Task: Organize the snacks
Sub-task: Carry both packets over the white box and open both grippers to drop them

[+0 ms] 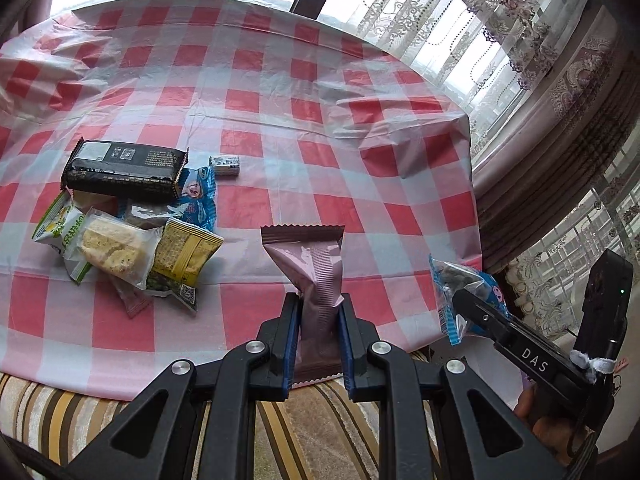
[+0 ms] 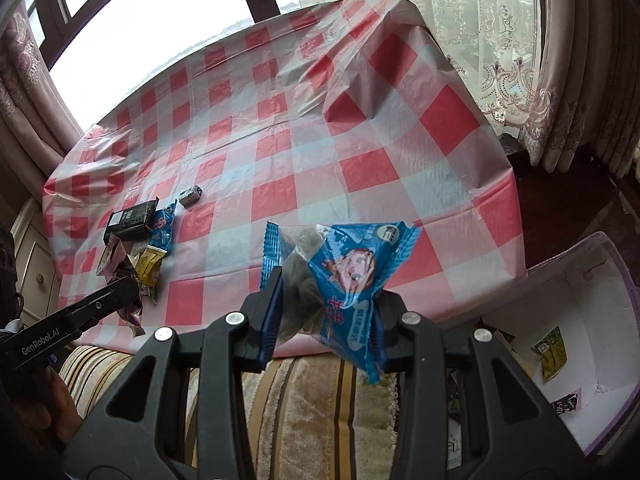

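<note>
My left gripper is shut on a mauve snack packet, held upright above the near edge of the checked table. The right gripper is shut on a blue packet with a cartoon face; in the left wrist view that blue packet hangs off the table's right corner. A pile of snacks lies on the cloth at the left: a black packet, a clear-wrapped pale cake, a yellow packet, a blue packet and a small white box.
A red-and-white checked cloth covers the table. A striped cushion lies below the grippers. At the right stands a white box with a purple rim holding a few packets. Lace curtains hang behind.
</note>
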`<state>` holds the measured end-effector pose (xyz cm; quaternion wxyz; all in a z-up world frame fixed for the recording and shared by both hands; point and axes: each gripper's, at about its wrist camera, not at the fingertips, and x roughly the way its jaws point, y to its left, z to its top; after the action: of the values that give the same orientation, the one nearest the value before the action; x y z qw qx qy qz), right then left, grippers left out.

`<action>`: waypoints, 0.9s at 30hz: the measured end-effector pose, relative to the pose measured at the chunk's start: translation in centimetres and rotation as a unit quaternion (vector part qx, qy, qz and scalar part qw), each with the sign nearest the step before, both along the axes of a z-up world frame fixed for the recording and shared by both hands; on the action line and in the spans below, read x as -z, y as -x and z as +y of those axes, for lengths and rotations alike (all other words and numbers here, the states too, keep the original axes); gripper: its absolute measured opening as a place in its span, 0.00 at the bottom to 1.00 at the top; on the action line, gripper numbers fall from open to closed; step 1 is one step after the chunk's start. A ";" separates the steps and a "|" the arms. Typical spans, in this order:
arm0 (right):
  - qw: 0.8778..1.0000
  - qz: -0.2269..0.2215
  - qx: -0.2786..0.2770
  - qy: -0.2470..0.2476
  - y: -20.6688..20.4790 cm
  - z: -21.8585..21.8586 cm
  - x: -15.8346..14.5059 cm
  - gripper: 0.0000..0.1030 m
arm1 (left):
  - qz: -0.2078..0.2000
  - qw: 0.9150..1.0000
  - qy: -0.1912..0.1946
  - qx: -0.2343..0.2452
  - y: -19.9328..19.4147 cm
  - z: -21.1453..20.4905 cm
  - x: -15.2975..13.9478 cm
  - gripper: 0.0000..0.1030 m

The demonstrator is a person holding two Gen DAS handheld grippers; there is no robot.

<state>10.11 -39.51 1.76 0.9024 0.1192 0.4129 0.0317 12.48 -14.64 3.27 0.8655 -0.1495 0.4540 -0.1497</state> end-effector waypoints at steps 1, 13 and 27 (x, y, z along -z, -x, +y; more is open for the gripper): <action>1.000 0.000 0.006 -0.001 0.2 -0.6 0.0 0.40 | 0.000 1.000 0.000 0.006 0.0 -0.6 -0.1 0.18; 0.997 -0.008 0.080 -0.003 3.3 -8.0 -0.7 0.40 | 0.001 0.995 -0.001 0.100 1.2 -8.6 -0.5 0.18; 0.984 -0.008 0.176 0.002 6.6 -15.7 -0.8 0.41 | 0.011 0.977 0.001 0.215 3.1 -17.5 -0.6 0.19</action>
<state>3.47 -55.22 2.60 0.8977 0.1875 0.3780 -0.1271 9.36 -32.19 3.85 0.8078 -0.0505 0.4851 -0.3310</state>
